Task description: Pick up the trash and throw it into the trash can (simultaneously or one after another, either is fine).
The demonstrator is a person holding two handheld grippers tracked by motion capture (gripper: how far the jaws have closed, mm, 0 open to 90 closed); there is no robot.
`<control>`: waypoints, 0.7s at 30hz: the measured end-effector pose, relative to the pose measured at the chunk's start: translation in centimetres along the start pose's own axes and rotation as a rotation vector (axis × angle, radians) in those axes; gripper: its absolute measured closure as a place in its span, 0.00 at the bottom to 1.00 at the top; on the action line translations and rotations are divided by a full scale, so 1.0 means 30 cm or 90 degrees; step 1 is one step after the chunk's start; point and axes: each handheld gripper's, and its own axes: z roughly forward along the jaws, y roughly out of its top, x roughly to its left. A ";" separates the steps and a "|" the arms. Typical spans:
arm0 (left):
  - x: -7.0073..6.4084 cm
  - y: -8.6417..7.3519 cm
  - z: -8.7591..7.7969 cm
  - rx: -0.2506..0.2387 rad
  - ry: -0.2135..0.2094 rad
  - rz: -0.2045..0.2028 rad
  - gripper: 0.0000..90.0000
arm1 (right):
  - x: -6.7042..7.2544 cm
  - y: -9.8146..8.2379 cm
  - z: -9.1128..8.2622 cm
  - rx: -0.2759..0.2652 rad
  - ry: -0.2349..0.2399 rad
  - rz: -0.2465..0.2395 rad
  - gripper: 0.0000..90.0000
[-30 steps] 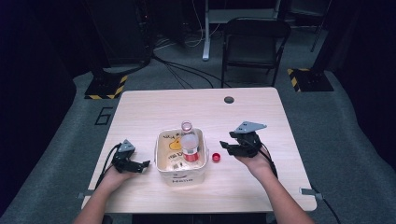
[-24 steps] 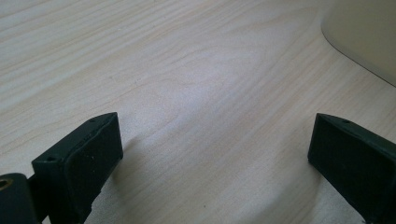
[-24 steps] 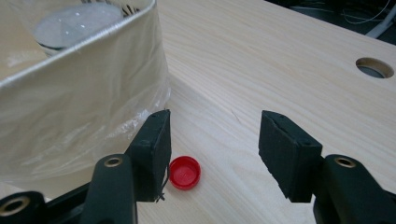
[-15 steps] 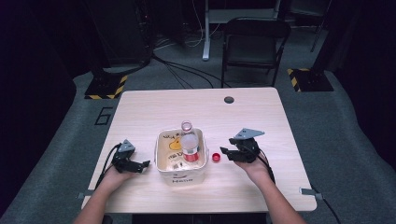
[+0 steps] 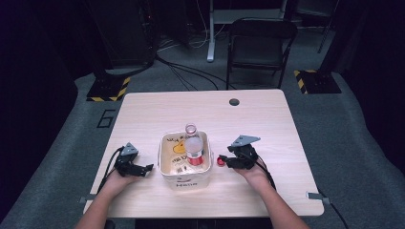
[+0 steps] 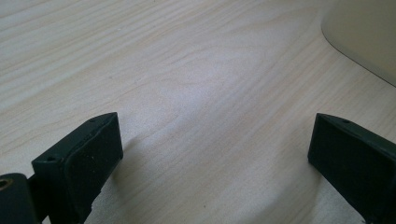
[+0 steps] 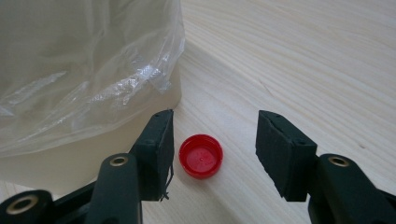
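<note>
While the left gripper (image 5: pixel 143 168) rests fingers-apart, the right gripper (image 7: pixel 214 140), fingers just narrowing, straddles the red cap (image 7: pixel 201 156) untouched.

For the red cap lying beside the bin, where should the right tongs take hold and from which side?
Grip the red cap across its round side wall, coming straight down from above. It lies flat on the table, close to the bin, so a side approach looks blocked. The right tongs, which have just been closing, already straddle it without touching.
</note>
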 end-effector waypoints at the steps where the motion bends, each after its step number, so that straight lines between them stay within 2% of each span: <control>1: 0.000 0.000 0.000 0.001 -0.001 -0.001 0.03 | 0.000 0.000 0.000 0.000 0.000 0.000 0.51; 7: -0.001 0.000 0.001 -0.003 0.000 -0.003 0.03 | 0.010 0.000 0.042 0.004 0.004 0.009 0.52; 14: -0.001 0.000 0.002 -0.005 0.002 -0.002 0.03 | 0.025 -0.019 0.073 0.010 0.003 0.005 0.52; 21: 0.001 0.000 0.000 0.000 0.000 0.002 0.03 | 0.015 -0.034 0.090 0.025 0.003 0.015 0.52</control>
